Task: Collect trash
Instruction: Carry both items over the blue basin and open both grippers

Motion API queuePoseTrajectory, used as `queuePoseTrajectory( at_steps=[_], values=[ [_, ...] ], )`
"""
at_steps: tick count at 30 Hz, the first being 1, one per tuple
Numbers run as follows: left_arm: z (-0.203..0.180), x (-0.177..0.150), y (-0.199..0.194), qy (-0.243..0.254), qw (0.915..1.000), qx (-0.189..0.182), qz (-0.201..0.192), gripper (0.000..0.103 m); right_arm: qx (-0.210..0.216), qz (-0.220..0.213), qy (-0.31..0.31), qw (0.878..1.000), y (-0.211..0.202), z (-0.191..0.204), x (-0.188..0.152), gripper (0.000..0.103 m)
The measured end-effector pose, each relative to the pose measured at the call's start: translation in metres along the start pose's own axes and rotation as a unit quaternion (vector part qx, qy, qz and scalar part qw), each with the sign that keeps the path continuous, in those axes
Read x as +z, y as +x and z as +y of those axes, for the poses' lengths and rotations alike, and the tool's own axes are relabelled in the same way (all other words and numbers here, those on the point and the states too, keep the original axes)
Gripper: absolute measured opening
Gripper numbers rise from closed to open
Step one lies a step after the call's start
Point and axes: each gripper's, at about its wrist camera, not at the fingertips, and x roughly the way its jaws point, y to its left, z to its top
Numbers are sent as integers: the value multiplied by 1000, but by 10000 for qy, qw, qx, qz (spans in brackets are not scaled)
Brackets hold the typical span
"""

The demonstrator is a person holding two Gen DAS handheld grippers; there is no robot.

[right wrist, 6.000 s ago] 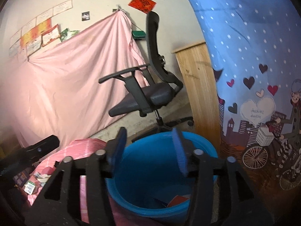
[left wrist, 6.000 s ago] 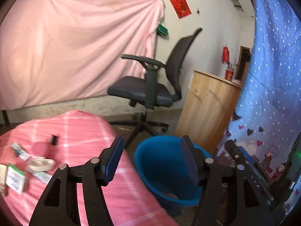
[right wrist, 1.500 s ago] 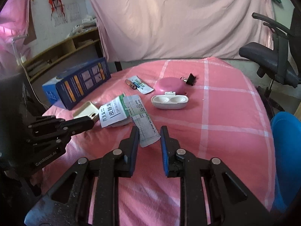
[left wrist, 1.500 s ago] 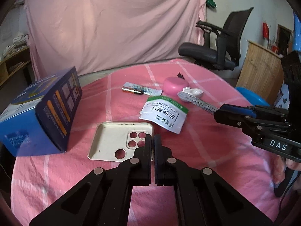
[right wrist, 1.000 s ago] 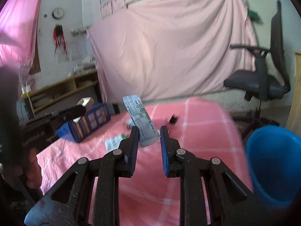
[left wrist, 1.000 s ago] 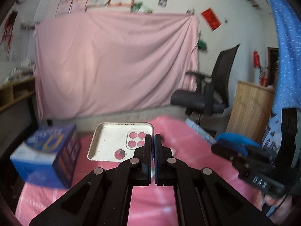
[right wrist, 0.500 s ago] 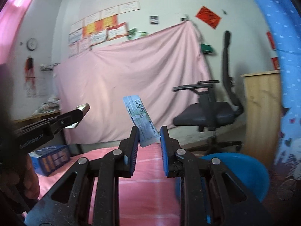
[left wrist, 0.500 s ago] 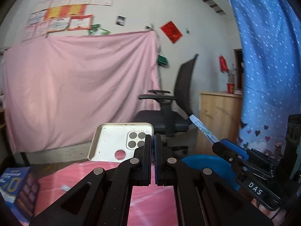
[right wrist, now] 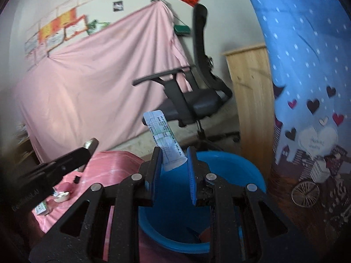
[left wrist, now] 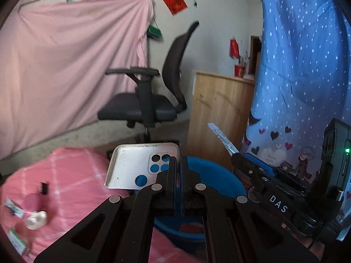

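progress: mid-run. left gripper (left wrist: pixel 178 171) jaws fully closed, pinching the edge of a white phone case (left wrist: pixel 133 168); case hangs over the near rim of the blue bin (left wrist: pixel 221 175). right gripper (right wrist: pixel 174 171) jaws partly closed, clamping a printed paper strip (right wrist: pixel 164 140) above the bin opening. both loads look ready to drop. bin already has some scraps at the bottom. several small items remain on the pink table (left wrist: pixel 72 188), so more trips needed.
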Motion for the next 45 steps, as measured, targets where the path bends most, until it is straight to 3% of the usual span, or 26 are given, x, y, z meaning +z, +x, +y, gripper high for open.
queuePoseTrajectory(
  at_steps=[5, 15, 22, 30, 36, 45],
  values=[
    [-1, -4, 29, -185, 9988, -245, 389, 1, -115, 432, 222, 9988, 15, -18, -6, 48],
    [5, -7, 62, -510, 9935, -367, 952, 4, -117, 715, 610, 9955, 31, -40, -11, 50],
    [9, -14, 63, -620, 9921, -214, 1068, 4, -93, 700, 639, 9955, 31, -41, -10, 51],
    [16, -12, 45, -701, 9937, 105, 864, 5, -28, 497, 488, 9976, 23, -30, -7, 51],
    [28, -10, 22, -772, 9943, 345, 649, 19, 123, 250, 344, 9990, 15, -15, -1, 54],
    [57, -8, -31, -1026, 9893, 1036, -41, 55, 475, -129, 16, 9988, 3, 21, 5, 71]
  ],
)
